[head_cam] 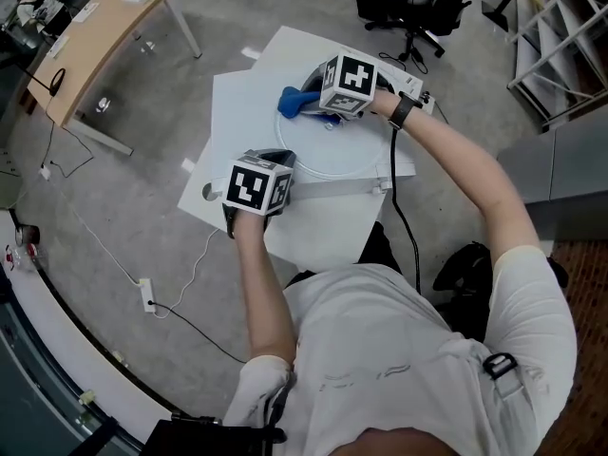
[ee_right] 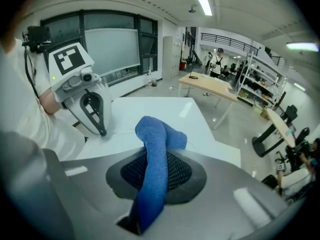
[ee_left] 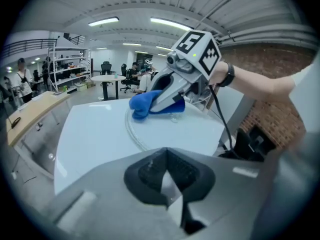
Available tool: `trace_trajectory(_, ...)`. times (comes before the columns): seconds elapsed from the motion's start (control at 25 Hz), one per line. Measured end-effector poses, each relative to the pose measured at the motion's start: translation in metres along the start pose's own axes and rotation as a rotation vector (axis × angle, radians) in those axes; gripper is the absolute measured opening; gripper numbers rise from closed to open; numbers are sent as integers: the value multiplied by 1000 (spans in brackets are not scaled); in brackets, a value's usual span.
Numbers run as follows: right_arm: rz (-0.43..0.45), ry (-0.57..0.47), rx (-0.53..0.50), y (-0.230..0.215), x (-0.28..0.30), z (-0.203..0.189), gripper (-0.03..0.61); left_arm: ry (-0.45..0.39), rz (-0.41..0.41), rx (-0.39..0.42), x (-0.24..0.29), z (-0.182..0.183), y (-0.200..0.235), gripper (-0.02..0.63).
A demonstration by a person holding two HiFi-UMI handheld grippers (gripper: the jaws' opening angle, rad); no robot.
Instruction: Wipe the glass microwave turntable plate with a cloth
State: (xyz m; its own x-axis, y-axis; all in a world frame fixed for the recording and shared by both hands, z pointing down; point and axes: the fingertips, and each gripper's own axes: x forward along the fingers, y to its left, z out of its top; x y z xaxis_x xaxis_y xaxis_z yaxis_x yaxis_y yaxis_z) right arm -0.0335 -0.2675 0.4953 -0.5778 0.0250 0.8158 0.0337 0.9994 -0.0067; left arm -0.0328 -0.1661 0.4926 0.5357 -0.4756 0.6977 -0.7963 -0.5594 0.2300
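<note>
Right gripper [head_cam: 306,101]: fingers [ee_right: 225,184] pinching blue cloth [ee_right: 152,154], laid on glass turntable plate [head_cam: 334,160]. Left gripper [head_cam: 274,158]: fingers pressed together on the plate's near rim. White tabletop [head_cam: 247,103]. Marker cubes [head_cam: 348,84]: black-and-white squares only.

We see the glass plate [head_cam: 344,152] — clear, round — flat on the white tabletop [head_cam: 249,112]. The bunched blue cloth [head_cam: 296,101] sits on the plate's far rim, pinched in the right claw [head_cam: 312,99].
</note>
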Motion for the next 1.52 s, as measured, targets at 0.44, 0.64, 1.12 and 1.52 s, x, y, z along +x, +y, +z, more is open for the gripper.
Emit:
trace_trajectory(0.44, -257, 243, -24, -38, -78, -102, 64, -15, -24, 7, 4, -3, -6, 0)
trace_trajectory(0.64, -181, 304, -30, 22, -104, -141, 64, -6, 18, 27, 0, -1, -2, 0)
trace_trajectory(1.12, -36, 138, -170, 135, -53, -70, 66, -15, 43, 55, 4, 2, 6, 0)
trace_trajectory(1.52, -156, 18, -168, 65, -7, -1, 66, -23, 8, 26, 1, 2, -2, 0)
